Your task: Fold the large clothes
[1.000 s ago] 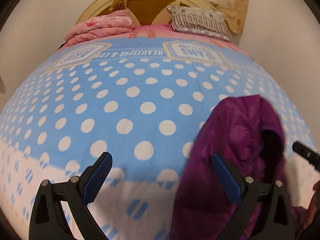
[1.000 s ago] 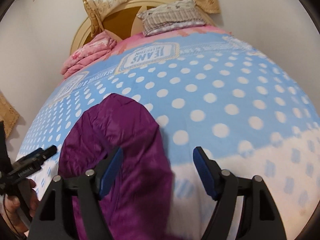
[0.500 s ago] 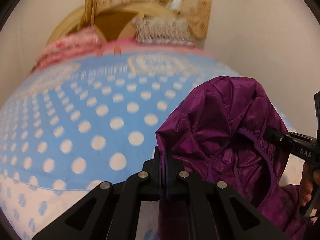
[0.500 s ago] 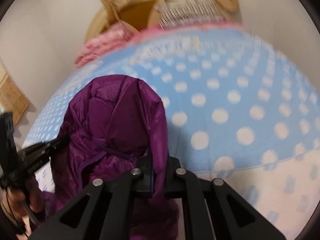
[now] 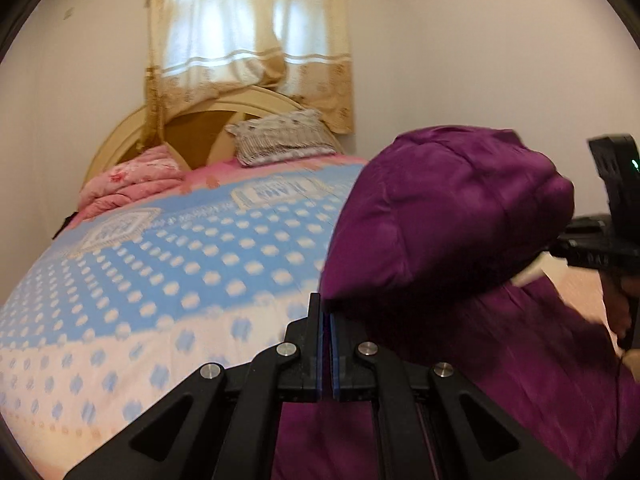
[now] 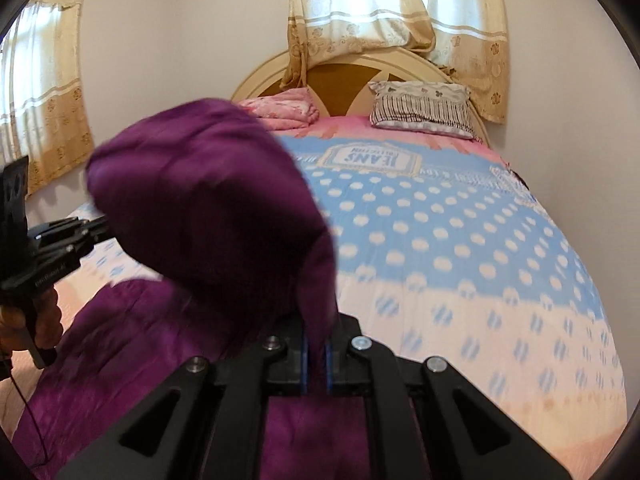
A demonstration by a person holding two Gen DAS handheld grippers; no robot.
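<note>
A large purple padded jacket (image 5: 448, 216) hangs lifted above the bed, held by both grippers. My left gripper (image 5: 326, 312) is shut on the jacket's left edge. My right gripper (image 6: 316, 344) is shut on purple fabric of the same jacket (image 6: 208, 200), which bulges up and to the left of it. In the left wrist view the right gripper (image 5: 600, 244) shows at the right edge, holding the jacket's far side. In the right wrist view the left gripper (image 6: 56, 248) shows at the left. The jacket's lower part drapes down below both grippers.
The bed (image 5: 168, 280) has a blue sheet with white dots and a pale foot end. A pink quilt (image 5: 132, 180) and a striped pillow (image 5: 280, 144) lie at the cream headboard (image 6: 360, 64). Curtained windows (image 6: 392, 4) are behind. Walls stand close on both sides.
Both grippers, open over the jacket a second ago, have shut on it and lifted it up off the bed. The views have tilted up toward the headboard and window.
</note>
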